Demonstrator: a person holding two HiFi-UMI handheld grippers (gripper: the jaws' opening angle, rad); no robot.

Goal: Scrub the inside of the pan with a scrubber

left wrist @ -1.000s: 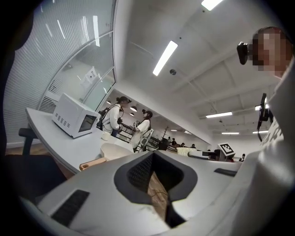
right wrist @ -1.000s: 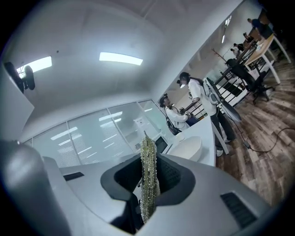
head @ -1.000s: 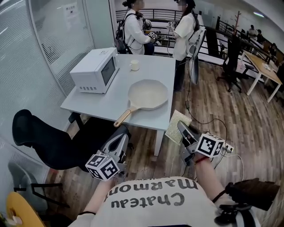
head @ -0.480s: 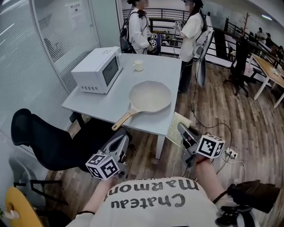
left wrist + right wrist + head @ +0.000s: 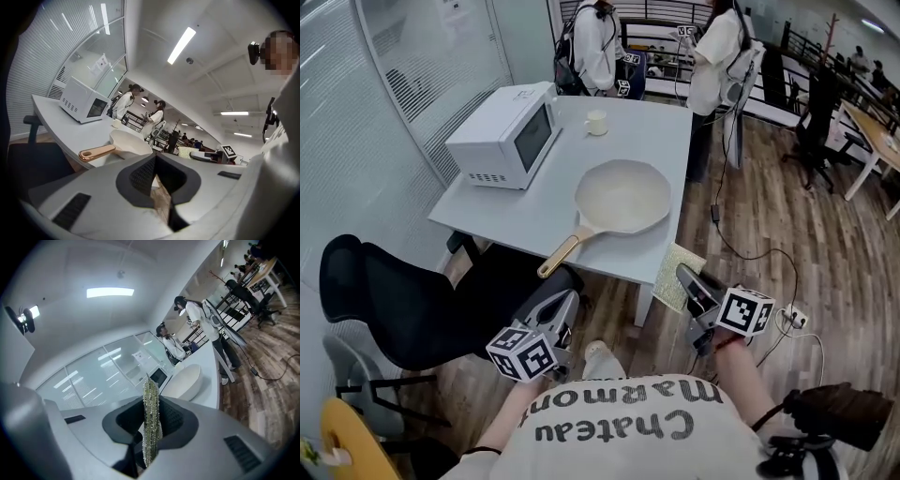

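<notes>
1. The near person's white shirt [image 5: 619, 422], seen upside down from the head view, bears large dark letters: "Chateau" and, on a second line, "Marmon", with the end of that word curving out of sight
2. A paper sheet [image 5: 101, 61] on the far glass wall at the left carries print too small to read
3. The cube [image 5: 522, 353] on the left gripper [image 5: 566, 300] and the cube [image 5: 743, 310] on the right gripper [image 5: 682, 272] show black-and-white square code patterns

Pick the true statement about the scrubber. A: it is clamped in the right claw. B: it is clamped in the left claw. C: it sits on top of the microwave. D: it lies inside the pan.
A: the right gripper view shows the scrubber standing edge-on, pinched in the right claw, while the pan holds nothing.
</notes>
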